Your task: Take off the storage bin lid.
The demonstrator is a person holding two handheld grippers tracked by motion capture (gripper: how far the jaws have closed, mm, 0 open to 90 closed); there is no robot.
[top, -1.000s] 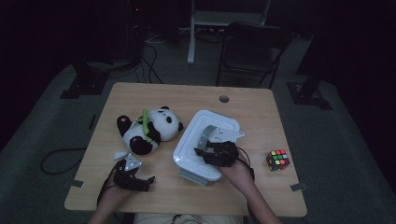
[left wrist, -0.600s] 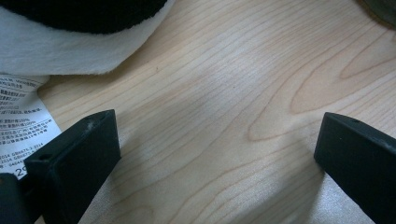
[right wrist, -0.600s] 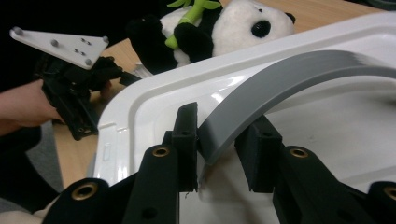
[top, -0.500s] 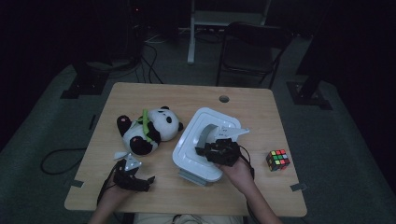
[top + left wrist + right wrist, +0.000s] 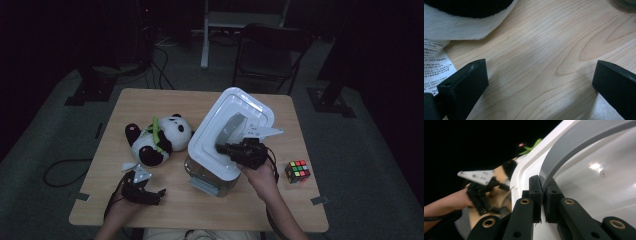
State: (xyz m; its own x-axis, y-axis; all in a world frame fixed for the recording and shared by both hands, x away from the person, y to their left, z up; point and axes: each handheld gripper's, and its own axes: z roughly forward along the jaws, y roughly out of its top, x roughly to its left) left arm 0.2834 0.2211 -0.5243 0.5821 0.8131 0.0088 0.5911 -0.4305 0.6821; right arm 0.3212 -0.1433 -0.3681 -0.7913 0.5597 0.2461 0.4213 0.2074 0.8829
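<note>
Nearest to me, my left gripper (image 5: 159, 192) sits low over the front left of the wooden table (image 5: 165, 100), its jaws spread wide with nothing between them; in the left gripper view I see bare wood grain between the two black jaws, a printed paper tag (image 5: 434, 63) at the left and the white and black plush of the toy panda (image 5: 466, 20) just beyond. A little farther in and to the right, my right gripper (image 5: 218, 148) has just been closing its jaws, and they now clamp the grey handle (image 5: 579, 147) of the lid (image 5: 220, 132): in the right gripper view the two pads press on the lower end of that curved grey strip from both sides. The white lid is tilted, its far edge raised high and its near edge down over the clear container (image 5: 210, 177), which stands near the middle of the table, toward its front. My right hand (image 5: 260, 175) reaches in from the front edge behind the gripper. To the right of that hand, apart from the container, a colour cube (image 5: 297, 170) lies on the table. The panda lies on its side just left of the container, with a green strip across its body. Beyond the table's far edge, on the dim floor, stand a dark chair (image 5: 270, 50) and some cables (image 5: 165, 55).
</note>
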